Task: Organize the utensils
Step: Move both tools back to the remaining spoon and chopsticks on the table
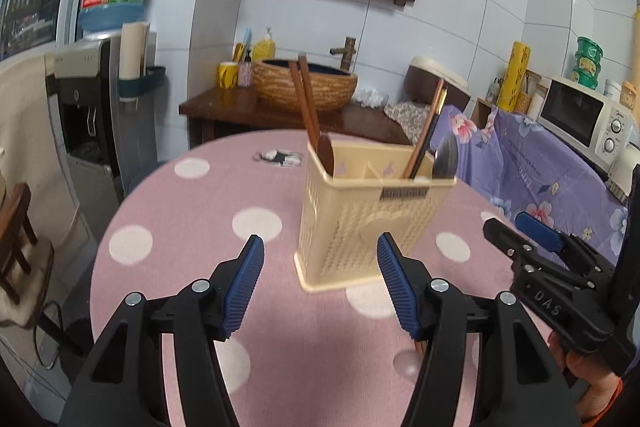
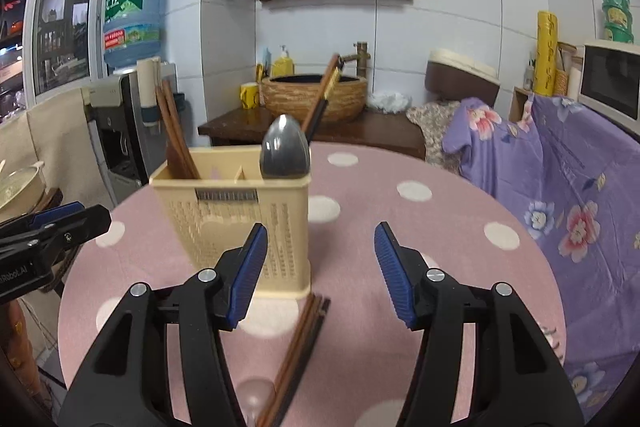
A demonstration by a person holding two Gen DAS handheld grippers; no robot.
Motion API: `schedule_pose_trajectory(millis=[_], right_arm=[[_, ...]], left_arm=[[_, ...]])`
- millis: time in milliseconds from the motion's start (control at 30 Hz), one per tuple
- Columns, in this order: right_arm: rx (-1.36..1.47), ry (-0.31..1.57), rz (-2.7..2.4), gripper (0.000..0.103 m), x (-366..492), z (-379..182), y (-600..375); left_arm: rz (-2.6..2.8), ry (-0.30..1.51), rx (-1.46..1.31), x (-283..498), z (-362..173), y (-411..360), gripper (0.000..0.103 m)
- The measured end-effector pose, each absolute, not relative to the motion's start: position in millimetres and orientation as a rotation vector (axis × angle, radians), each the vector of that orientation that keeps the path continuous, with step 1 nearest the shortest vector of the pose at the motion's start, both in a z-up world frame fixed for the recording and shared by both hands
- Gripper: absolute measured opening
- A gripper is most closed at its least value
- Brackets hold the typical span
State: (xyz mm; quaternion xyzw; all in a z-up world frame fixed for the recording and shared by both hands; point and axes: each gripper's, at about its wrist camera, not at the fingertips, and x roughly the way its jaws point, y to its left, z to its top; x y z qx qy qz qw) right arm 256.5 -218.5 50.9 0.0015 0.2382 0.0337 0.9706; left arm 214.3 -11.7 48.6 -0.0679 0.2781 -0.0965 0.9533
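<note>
The round table (image 2: 440, 211), under its pink cloth with white dots, filled both views, and near its middle stood the cream holder (image 2: 236, 223) with its pierced walls and inner dividers. It already had things in it: 2 brown wooden pieces (image 2: 176, 135) leaned out of the left compartment as the right wrist view showed it, a grey spoon (image 2: 285, 151) stood bowl-up on the right, and a dark chopstick pair (image 2: 322, 95) slanted up behind that spoon. Still on the cloth lay a pair of chopsticks (image 2: 298, 351) — brown and dark, side by side, their far tips just beside the holder's base and the rest running back toward you.

Your right gripper (image 2: 320, 263) stood about half open with nothing between its blue pads, over those loose chopsticks. Your left gripper (image 1: 320, 279) was also about half open and empty, facing the holder's front.

I judged you were between placements, reaching for the last pair. The next move called for lowering the right jaws astride both sticks — pinch them together so neither rolled away, then lift, tilt them upright and drop them into a compartment without tipping the light holder.
</note>
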Motion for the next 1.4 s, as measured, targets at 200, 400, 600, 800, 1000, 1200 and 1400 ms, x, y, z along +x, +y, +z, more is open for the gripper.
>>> schedule_pose_trajectory(millis=[200,400,600,800,1000,1200,1400], right_arm=[[0.02,0.586,0.036,0.057,235.9,15.4,-231.0],[0.044,0.676,0.01,0.057,224.5,-18.8,-242.7],[0.048,0.716,-0.028,0.057,211.6,-37.5,-254.6],[0.066,0.743,-0.038,0.057,204.9,-48.0,-262.4],[0.074,0.747,-0.027,0.057,201.0,-48.8,-263.9],[0.093,0.766,-0.015,0.057,200.5,-53.4,-265.4],[0.097,0.774,-0.01,0.057,201.6,-54.0,-264.8]], left_arm=[[-0.202,0.687,-0.169,207.0,7.9,-14.3,0.06],[-0.206,0.762,-0.159,202.0,-19.5,-23.7,0.06],[-0.239,0.813,-0.137,197.9,-35.1,-41.4,0.058],[-0.286,0.834,-0.106,202.3,-37.3,-64.9,0.056],[-0.358,0.903,-0.102,203.8,-48.6,-86.7,0.054],[-0.391,0.947,-0.091,202.3,-57.0,-103.5,0.048],[-0.374,0.944,-0.076,204.6,-58.5,-103.2,0.025]])
